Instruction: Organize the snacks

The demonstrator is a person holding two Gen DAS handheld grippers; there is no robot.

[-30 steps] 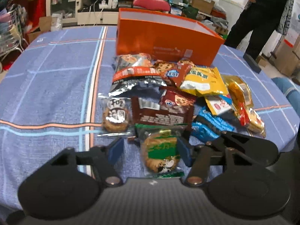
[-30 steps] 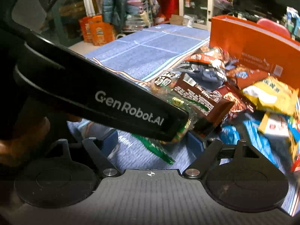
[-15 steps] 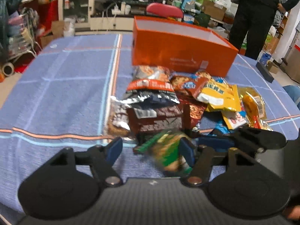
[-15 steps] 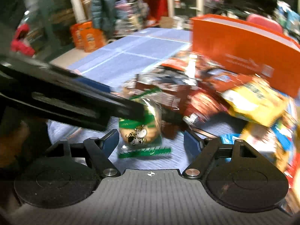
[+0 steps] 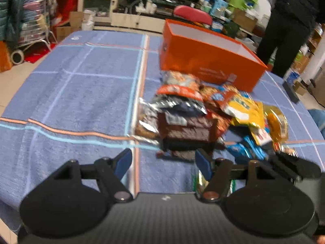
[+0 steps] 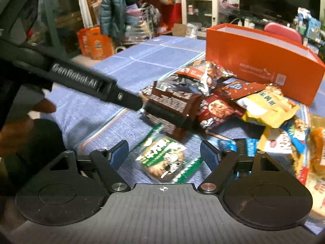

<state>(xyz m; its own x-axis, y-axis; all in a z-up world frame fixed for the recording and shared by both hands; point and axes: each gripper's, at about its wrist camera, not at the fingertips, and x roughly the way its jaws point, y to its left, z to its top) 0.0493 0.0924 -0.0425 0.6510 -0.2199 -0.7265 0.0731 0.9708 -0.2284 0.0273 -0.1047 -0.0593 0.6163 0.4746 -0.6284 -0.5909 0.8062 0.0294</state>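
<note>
A pile of snack packets (image 5: 205,111) lies on the blue checked tablecloth in front of an open orange box (image 5: 211,61). My left gripper (image 5: 163,160) is open and empty, over bare cloth at the pile's near edge. My right gripper (image 6: 164,154) is open, with a green cookie packet (image 6: 164,158) lying flat on the cloth between its fingers. A brown chocolate packet (image 6: 172,105) sits just beyond it. The orange box (image 6: 262,61) stands at the back right in the right wrist view. The left gripper's black body (image 6: 81,81) crosses the left of that view.
The tablecloth (image 5: 81,93) stretches left of the pile. A person in black (image 5: 290,20) stands past the table's far right corner. A red chair back (image 5: 193,15) shows behind the box. Cluttered shelves and a cart line the room.
The green cookie packet has left the left gripper's fingers and now lies between the right gripper's fingers. The left gripper has pulled back and to the left.
</note>
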